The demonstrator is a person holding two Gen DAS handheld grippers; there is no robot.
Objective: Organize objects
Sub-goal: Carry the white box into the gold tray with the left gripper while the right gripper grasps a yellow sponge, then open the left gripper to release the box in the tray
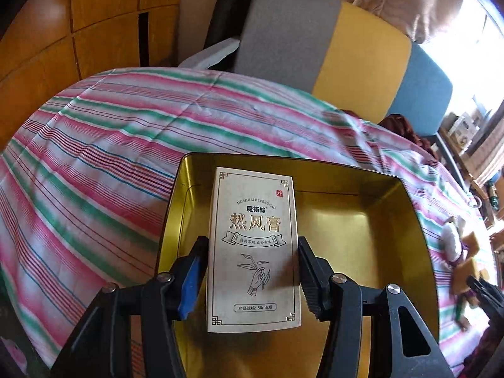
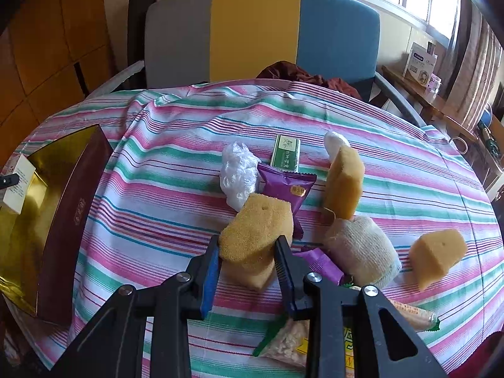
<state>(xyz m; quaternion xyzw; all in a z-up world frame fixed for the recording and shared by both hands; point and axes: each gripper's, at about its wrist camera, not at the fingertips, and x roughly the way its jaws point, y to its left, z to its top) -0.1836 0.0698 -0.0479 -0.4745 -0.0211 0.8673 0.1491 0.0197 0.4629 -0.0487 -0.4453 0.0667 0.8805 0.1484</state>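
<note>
My left gripper (image 1: 252,252) is shut on a white medicine carton (image 1: 253,249) with gold Chinese print, held over the open gold-lined tin box (image 1: 378,220). In the right wrist view the same tin box (image 2: 67,217), dark red outside, lies at the left edge of the table with the carton (image 2: 19,182) above it. My right gripper (image 2: 249,245) is shut on a yellow sponge (image 2: 255,236), its pads pressing into both sides. Other sponges stand upright (image 2: 345,182) and lie at the right (image 2: 436,255).
On the striped tablecloth (image 2: 176,170) lie a purple snack packet (image 2: 285,189), a green-and-white box (image 2: 286,152), crumpled clear plastic (image 2: 237,173), a rolled white cloth (image 2: 362,249) and snack bags (image 2: 289,340) near me. A grey, yellow and blue chair (image 2: 255,31) stands behind the table.
</note>
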